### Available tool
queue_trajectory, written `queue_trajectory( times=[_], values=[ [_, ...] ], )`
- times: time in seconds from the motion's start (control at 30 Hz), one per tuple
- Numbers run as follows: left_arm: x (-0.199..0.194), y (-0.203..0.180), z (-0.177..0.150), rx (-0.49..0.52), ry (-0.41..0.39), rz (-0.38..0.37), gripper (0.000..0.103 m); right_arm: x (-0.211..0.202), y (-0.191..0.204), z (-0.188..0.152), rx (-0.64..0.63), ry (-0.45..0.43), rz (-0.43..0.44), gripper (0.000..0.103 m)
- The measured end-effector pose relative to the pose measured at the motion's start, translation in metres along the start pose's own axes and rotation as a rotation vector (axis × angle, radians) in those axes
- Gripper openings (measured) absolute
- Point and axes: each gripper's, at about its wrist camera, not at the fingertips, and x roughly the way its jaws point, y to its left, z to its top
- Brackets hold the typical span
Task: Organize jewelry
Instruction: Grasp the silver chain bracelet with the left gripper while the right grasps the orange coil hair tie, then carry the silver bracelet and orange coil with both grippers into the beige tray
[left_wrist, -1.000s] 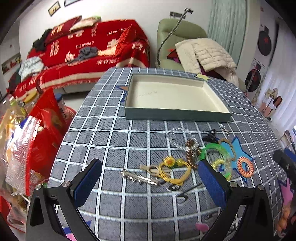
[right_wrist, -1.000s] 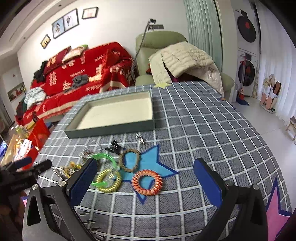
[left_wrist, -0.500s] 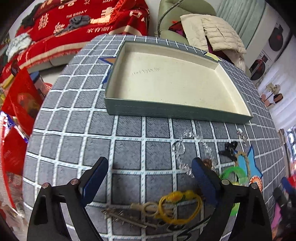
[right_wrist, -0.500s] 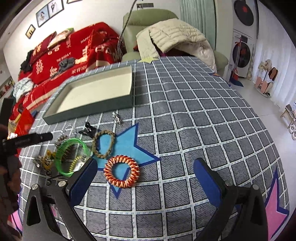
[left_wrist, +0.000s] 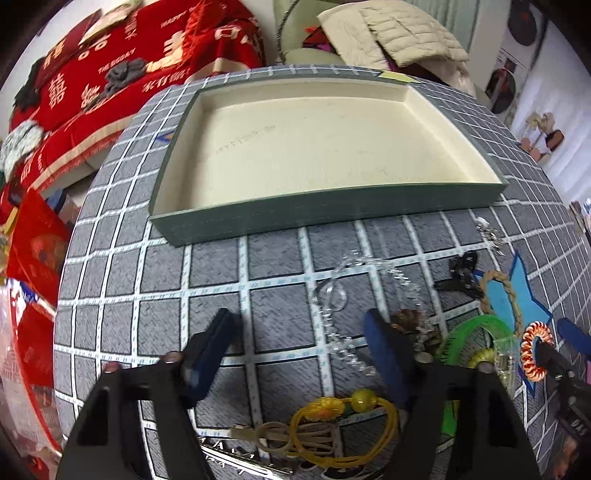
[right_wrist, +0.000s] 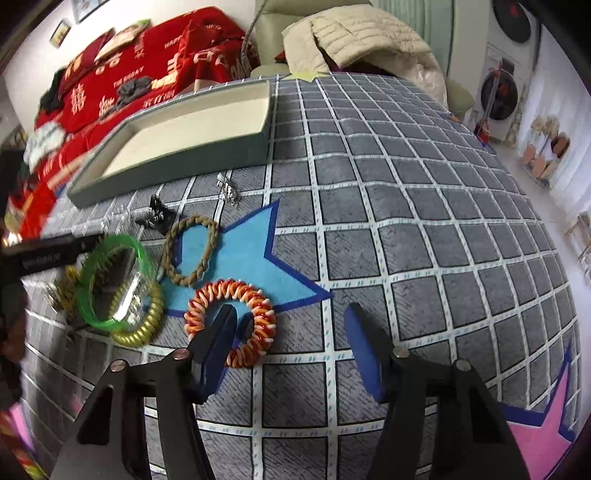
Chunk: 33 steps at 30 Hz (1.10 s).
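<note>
A shallow green tray (left_wrist: 332, 206) with a cream inside stands empty at the back of the table; the right wrist view has it at the upper left (right_wrist: 177, 162). My left gripper (left_wrist: 299, 343) points down over a clear bead bracelet (left_wrist: 343, 314), which lies between its closing jaws with no pad pressing on it. My right gripper (right_wrist: 291, 336) is closing too. Its left finger (right_wrist: 221, 332) stands in the hole of an orange-and-white coil ring (right_wrist: 231, 328), so the ring's right side lies between the fingers, not squeezed.
Loose pieces lie on the grey checked cloth: a green bangle (right_wrist: 114, 280), a yellow coil (right_wrist: 144, 325), a tan braided bracelet (right_wrist: 190, 254), a black clip (right_wrist: 159, 218), a silver earring (right_wrist: 227, 190), and a yellow cord (left_wrist: 332, 413). A red sofa stands behind.
Both grippers have come down closer to the table and their jaws have narrowed. The left one moved forward over the clear bracelet; the right one moved onto the orange ring.
</note>
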Motion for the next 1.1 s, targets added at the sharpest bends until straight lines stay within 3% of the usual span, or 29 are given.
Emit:
queue_trajectory(
  times=[0.07, 0.13, 0.23, 0.27, 0.6, 0.9, 1.1],
  values=[
    [0.000, -0.004, 0.001, 0.031, -0.012, -0.011, 0.062, 0.000, 0.009, -0.003, -0.052, -0.005, -0.029, 0.054],
    [-0.002, -0.013, 0.001, 0.080, -0.026, -0.021, 0.028, -0.001, 0.011, -0.003, -0.057, -0.003, -0.010, 0.044],
    [-0.002, -0.017, 0.000, 0.109, -0.041, -0.028, 0.026, -0.003, 0.015, -0.004, -0.072, -0.003, 0.000, 0.015],
    [-0.004, -0.015, 0.000, 0.097, -0.042, -0.062, 0.026, -0.003, 0.016, -0.004, -0.074, -0.001, -0.001, 0.013],
    [-0.051, 0.005, -0.001, 0.026, -0.151, -0.184, 0.026, -0.027, 0.005, 0.012, -0.011, -0.059, 0.077, 0.013],
    [-0.090, 0.013, 0.028, 0.012, -0.236, -0.256, 0.026, -0.057, 0.012, 0.066, -0.026, -0.140, 0.161, 0.013],
    [-0.106, 0.016, 0.059, 0.025, -0.284, -0.242, 0.026, -0.063, 0.022, 0.104, -0.065, -0.175, 0.190, 0.013]
  ],
)
